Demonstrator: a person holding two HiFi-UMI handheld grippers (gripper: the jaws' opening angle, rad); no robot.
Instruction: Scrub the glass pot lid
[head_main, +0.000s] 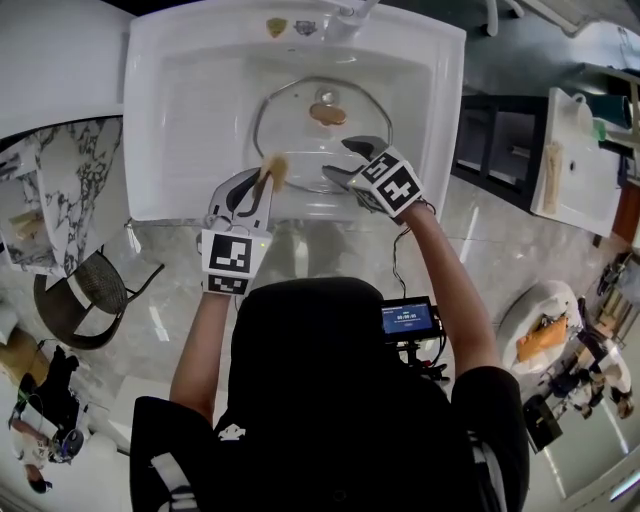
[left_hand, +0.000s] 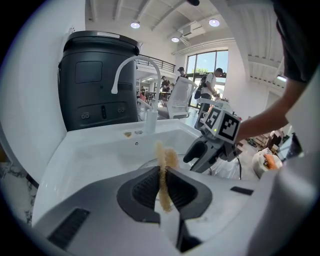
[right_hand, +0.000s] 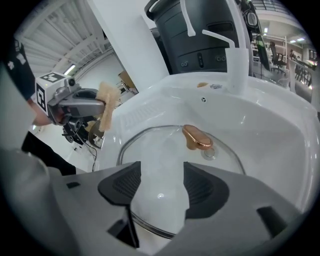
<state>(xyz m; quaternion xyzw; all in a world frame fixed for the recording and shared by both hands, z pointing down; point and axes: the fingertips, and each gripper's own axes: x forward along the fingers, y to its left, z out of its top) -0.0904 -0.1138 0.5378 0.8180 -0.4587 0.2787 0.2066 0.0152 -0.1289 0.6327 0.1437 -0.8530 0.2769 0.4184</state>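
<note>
The white sink (head_main: 160, 60) fills the upper half of the head view. The glass pot lid (head_main: 300, 140) lies knob-up in its basin. It is clear and metal-rimmed, with a copper-coloured knob (head_main: 327, 113) at its middle. Bare basin shows all round the lid, widest on the left, and the faucet (head_main: 345, 15) stands at the far edge. The right gripper (head_main: 345, 160) hovers over the lid's near rim, jaws wide apart and holding nothing. The left gripper (head_main: 262, 185), by the sink's front edge, is clamped on a tan sponge (head_main: 275, 167) — held up off the glass.
</note>
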